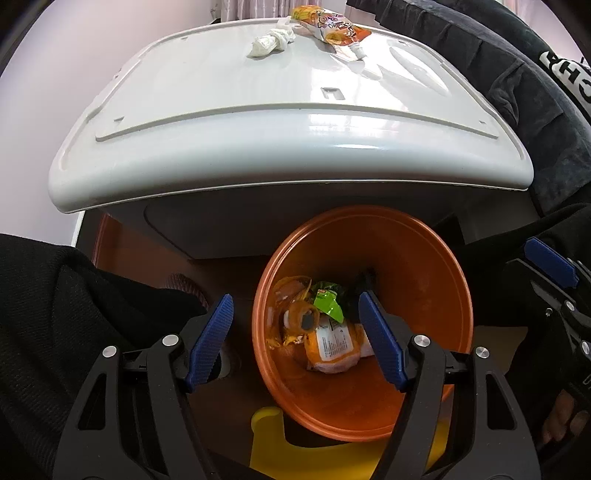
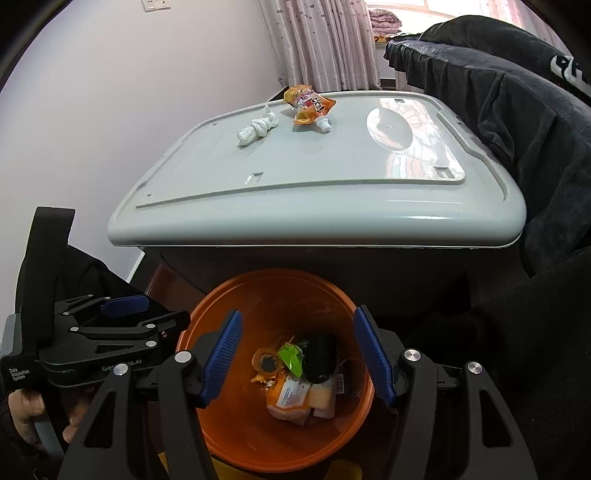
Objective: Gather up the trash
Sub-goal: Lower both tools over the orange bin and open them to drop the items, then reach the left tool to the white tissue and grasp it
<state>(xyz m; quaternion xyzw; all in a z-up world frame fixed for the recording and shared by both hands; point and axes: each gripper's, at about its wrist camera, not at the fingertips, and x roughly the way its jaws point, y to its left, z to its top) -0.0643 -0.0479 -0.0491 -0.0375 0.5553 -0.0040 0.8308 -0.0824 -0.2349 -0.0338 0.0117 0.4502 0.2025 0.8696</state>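
Note:
An orange bin (image 1: 417, 258) (image 2: 258, 291) stands below the front edge of a white table top (image 1: 258, 122) (image 2: 314, 184) and holds several wrappers and a black item. A crumpled white tissue (image 1: 271, 40) (image 2: 256, 127) and an orange spouted drink pouch (image 1: 330, 29) (image 2: 310, 105) lie at the table's far side. My left gripper (image 1: 299, 339) is open and empty above the bin. My right gripper (image 2: 297, 354) is open and empty above the bin too. The left gripper (image 2: 122, 306) shows at the left of the right wrist view.
Dark clothing (image 1: 498, 74) (image 2: 517, 110) is draped along the table's right edge. A yellow object (image 1: 266, 443) sits under the bin. A pale wall (image 2: 110, 92) and curtains (image 2: 325, 44) stand behind the table.

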